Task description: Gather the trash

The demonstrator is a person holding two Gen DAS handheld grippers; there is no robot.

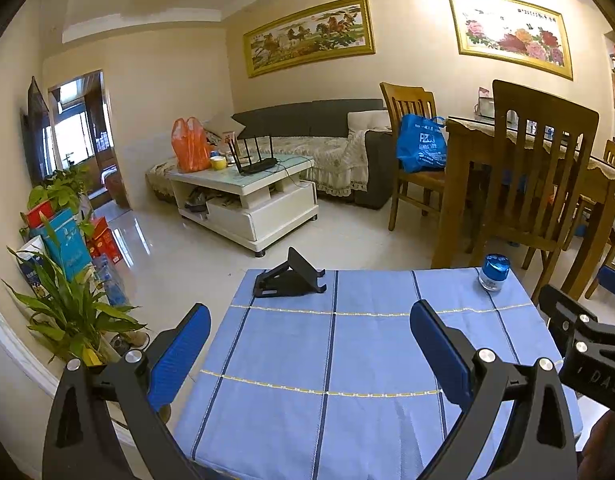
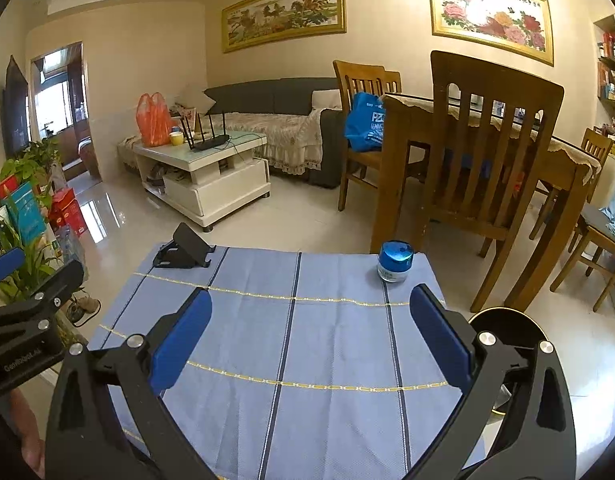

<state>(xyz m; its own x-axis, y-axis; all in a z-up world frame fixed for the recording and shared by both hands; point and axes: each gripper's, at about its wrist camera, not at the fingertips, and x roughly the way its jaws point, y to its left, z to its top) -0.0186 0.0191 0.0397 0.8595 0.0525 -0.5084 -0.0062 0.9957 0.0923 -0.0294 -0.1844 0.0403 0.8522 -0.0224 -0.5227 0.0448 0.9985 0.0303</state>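
Observation:
A small table under a blue striped cloth (image 1: 347, 360) (image 2: 307, 340) fills the foreground of both views. A black folding phone stand (image 1: 287, 276) (image 2: 185, 250) rests at its far left corner. A small jar with a shiny blue lid (image 1: 494, 272) (image 2: 395, 262) stands at the far right corner. My left gripper (image 1: 309, 326) hovers open above the near part of the cloth, nothing between its blue pads. My right gripper (image 2: 309, 314) is also open and empty over the cloth. A round black bin rim (image 2: 507, 320) shows just past the table's right edge.
Wooden chairs (image 2: 487, 140) and a dining table (image 1: 527, 152) stand close behind on the right. A white coffee table (image 1: 247, 196) with a router and an orange bag sits further back, before a sofa. Potted plants (image 1: 71, 312) and boxes line the left wall.

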